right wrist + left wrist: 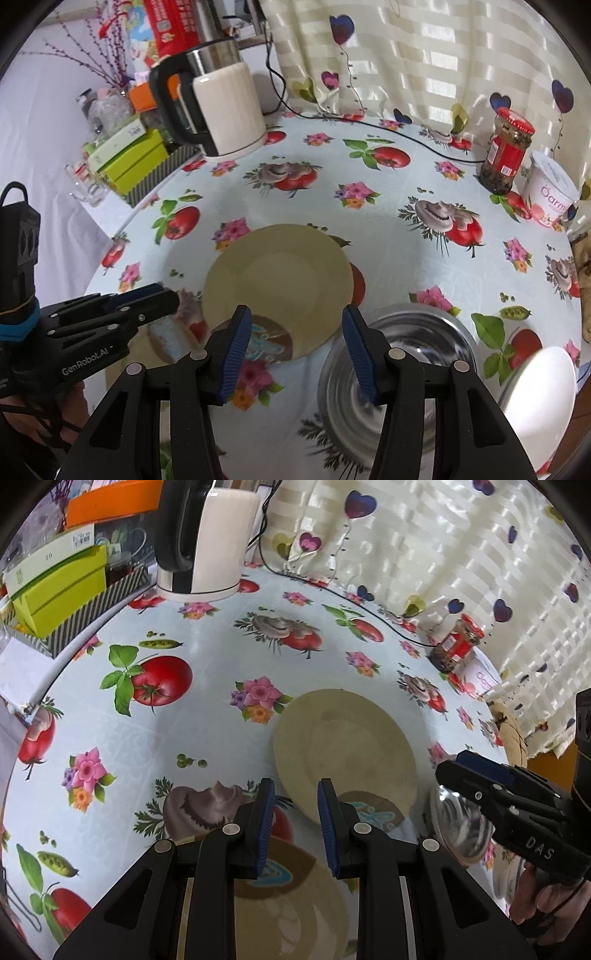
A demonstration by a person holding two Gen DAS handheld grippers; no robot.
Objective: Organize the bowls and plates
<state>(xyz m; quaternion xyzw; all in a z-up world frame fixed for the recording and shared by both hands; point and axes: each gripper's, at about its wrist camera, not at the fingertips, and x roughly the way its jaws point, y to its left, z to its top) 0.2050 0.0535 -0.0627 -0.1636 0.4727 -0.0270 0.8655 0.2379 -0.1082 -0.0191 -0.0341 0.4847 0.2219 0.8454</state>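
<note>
A plain beige plate point(343, 753) point(277, 284) lies on the tablecloth, its near rim overlapping a small brown dish with a blue pattern point(373, 812) point(269, 339). My left gripper point(295, 794) hangs open above a larger brown-ringed patterned dish point(288, 882), with nothing between its blue pads. My right gripper point(295, 314) is open and empty, hovering between the beige plate's near edge and a shiny steel bowl point(399, 369) point(458, 827). A white bowl point(539, 391) sits at the far right. Each gripper shows in the other's view, the right gripper point(476, 775) and the left gripper point(147, 306).
A white electric kettle point(229, 110) with a black cable stands at the back, beside green boxes point(129, 162) in a striped tray. A red-lidded jar point(506, 155) and a yoghurt tub point(550, 192) stand back right by the heart-print curtain point(424, 55). The table's left edge point(110, 236) drops away.
</note>
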